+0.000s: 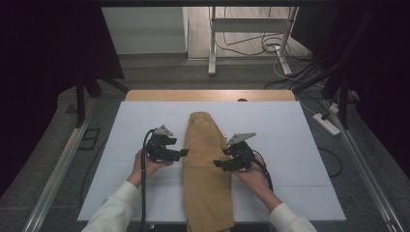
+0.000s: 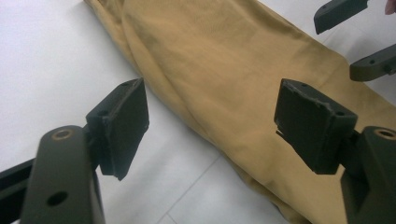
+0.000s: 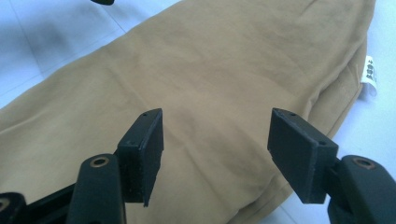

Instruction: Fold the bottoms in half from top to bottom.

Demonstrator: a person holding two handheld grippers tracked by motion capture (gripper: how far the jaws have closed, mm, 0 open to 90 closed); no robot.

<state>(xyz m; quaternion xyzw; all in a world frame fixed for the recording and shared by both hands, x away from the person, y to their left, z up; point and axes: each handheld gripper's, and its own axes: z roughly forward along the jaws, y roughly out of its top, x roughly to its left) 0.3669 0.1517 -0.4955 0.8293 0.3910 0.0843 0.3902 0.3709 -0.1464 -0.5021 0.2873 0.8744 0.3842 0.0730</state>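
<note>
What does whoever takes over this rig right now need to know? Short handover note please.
Left hand-held gripper: open, at the left edge of the tan garment, holding nothing.
Right hand-held gripper: open, at the garment's right edge, holding nothing.
The garment lies as a long narrow strip down the middle of the white table, its near end hanging over the front edge. A white label sticks out at one side.
Done: it looks already folded lengthwise.
Left: probably grip both edges and make the next fold; no grip taken yet.
</note>
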